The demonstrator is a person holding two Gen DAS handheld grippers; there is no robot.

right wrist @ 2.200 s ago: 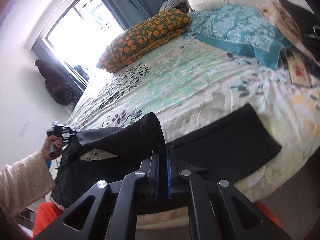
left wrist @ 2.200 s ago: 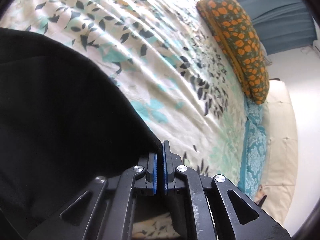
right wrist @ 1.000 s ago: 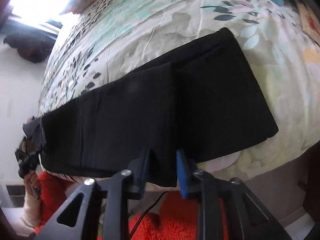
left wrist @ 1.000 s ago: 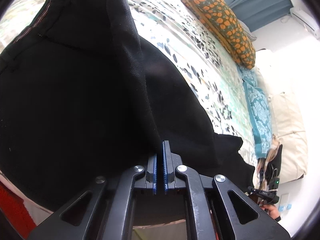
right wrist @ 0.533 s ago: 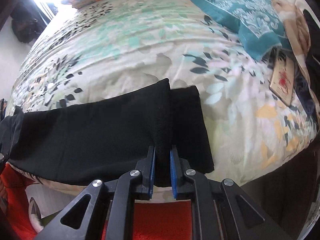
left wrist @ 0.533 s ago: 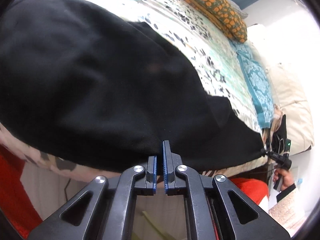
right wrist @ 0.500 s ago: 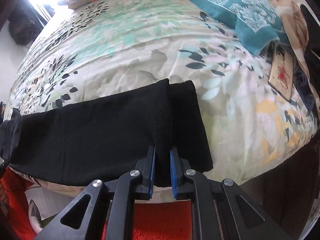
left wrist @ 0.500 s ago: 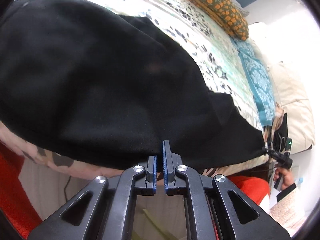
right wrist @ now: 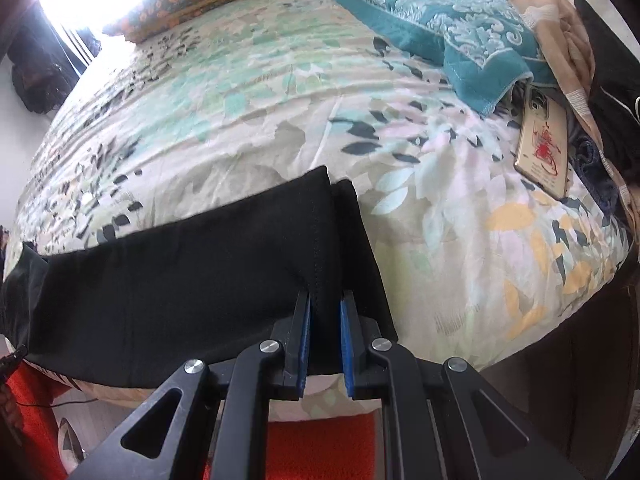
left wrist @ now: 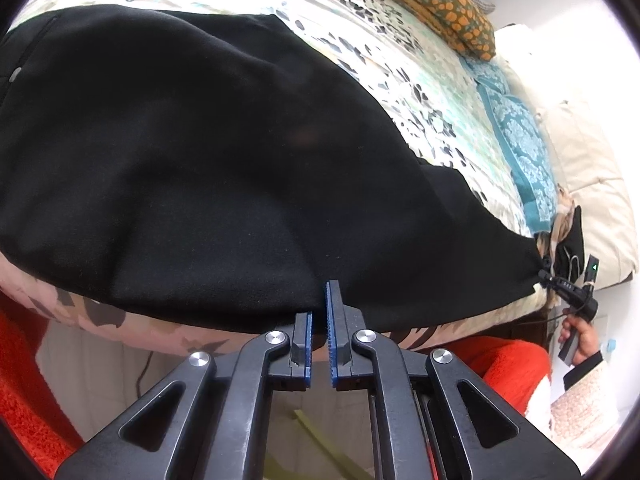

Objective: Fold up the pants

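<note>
one pair of black fabric pants [right wrist: 192, 280] lies folded lengthwise along near edge of bed w/ floral cream-and-teal bedsheet [right wrist: 248, 112]. right gripper [right wrist: 323, 340] pinches hem end of pants btwn blue pads. left gripper [left wrist: 319, 334] shows a narrow gap in its view, nothing clearly btwn pads, at pants' near edge. orange patterned pillow [left wrist: 440, 0] sits far side.

1. The black pants [left wrist: 192, 152] lie spread along the near edge of the floral bed [left wrist: 424, 80].
2. The left gripper [left wrist: 319, 332] shows a narrow gap between its blue fingers [left wrist: 333, 320], nothing pinched, at the pants' near edge.
3. Far right, the right gripper [left wrist: 560, 286] pinches the pants' corner.
</note>
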